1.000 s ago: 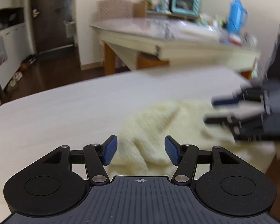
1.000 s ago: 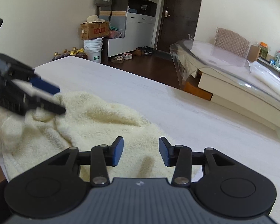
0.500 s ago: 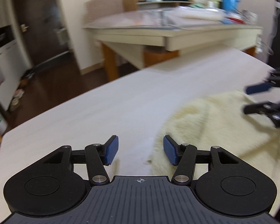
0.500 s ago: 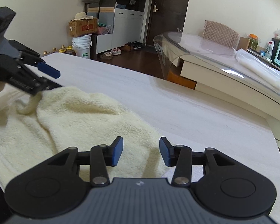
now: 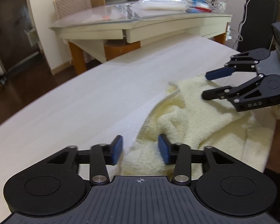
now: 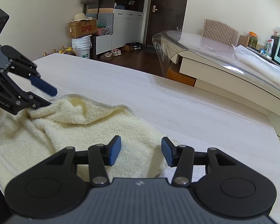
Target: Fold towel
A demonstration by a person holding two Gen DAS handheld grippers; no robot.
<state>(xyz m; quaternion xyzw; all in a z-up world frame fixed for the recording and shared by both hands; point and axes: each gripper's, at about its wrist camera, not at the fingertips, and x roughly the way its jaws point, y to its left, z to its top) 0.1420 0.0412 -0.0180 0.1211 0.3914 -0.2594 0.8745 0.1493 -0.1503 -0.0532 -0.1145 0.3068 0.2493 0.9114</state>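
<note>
Nearest in the left wrist view, the left gripper (image 5: 139, 152) hangs low over the near left edge of the towel (image 5: 201, 123), its jaws spread apart with nothing between them; the towel's hem runs up between the two blue pads without being pinched. In the right wrist view the right gripper (image 6: 141, 152) likewise stands with its jaws released, over the towel's near right part, holding nothing.

The towel, pale yellow and fluffy, lies rumpled on the white table (image 5: 84, 102), close to the near edge and seemingly spilling a little over it. It shows humps, a deep crease in the middle and a hemmed corner (image 5: 174, 87) curling up on the far side. No flat layers or squared edges show, so by these pictures it does not lie folded. Judging from that, the cloth would need spreading flat, its corners gripping, and one half laying over the other.

Farther off, the bare table stretches away, and beyond it stands a second table (image 5: 140, 24) covered with clear plastic and clutter.
</note>
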